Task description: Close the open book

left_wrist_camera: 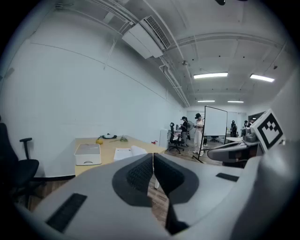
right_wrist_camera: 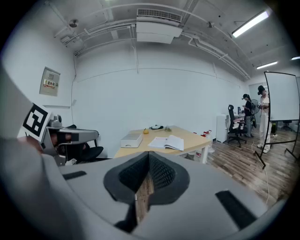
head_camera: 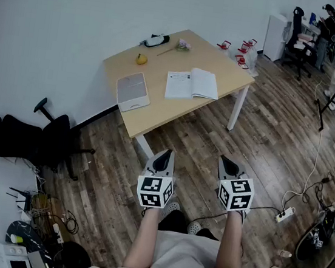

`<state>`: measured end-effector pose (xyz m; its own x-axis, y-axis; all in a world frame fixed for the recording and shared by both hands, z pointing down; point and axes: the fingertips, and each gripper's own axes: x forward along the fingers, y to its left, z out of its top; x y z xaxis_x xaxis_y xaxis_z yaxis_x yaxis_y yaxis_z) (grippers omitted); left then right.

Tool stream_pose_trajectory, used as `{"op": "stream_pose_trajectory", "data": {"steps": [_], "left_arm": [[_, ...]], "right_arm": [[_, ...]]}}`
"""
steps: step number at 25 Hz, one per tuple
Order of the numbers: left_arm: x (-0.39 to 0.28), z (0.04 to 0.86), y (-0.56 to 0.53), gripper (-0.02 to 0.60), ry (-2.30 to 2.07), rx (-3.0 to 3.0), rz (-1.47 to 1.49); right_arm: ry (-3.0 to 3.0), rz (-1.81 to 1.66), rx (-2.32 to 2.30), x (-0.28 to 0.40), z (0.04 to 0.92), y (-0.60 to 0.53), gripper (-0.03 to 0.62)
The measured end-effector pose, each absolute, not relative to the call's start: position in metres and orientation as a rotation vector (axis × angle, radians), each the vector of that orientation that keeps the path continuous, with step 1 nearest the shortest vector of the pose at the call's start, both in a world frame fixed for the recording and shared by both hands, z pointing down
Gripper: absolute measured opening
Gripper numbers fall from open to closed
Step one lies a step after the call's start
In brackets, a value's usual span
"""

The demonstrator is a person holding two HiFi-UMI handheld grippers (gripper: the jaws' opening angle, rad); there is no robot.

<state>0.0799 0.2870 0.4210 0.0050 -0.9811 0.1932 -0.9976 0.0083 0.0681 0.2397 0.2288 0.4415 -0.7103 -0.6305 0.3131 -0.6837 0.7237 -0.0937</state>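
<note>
on the table (head_camera: 158, 108) lies the open book (head_camera: 191, 84) (well apart from both empty, clenched grippers).

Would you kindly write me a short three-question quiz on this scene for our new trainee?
1. True or false: the book on the table lies open.
2. Pick one: the left gripper and the right gripper are A) shut on the book, B) shut and empty, C) wide open.
3. In the head view, what lies on the table just left of the book?
Key: 1 true; 2 B; 3 the white box.
</note>
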Motion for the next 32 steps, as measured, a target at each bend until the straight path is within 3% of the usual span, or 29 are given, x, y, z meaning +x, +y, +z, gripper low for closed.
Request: {"op": "stream_pose_trajectory", "data": {"steps": [17,24,32], "left_arm": [[0.084,0.414,0.28,0.025,-2.087,2.117,0.128],[0.094,0.418,0.282,0.028,-2.055,2.14,0.133],[0.062,0.429,0.293,0.12,-2.094,2.056,0.19]], "right_arm": [[-2.756,0.28,0.957,0.232,0.427,0.228,0.011],[-2.736,0.289,0.876,0.23,0.435,0.229,0.138],[-2.729,0.341,0.838,0.214,0.444,0.223,0.175]]}}
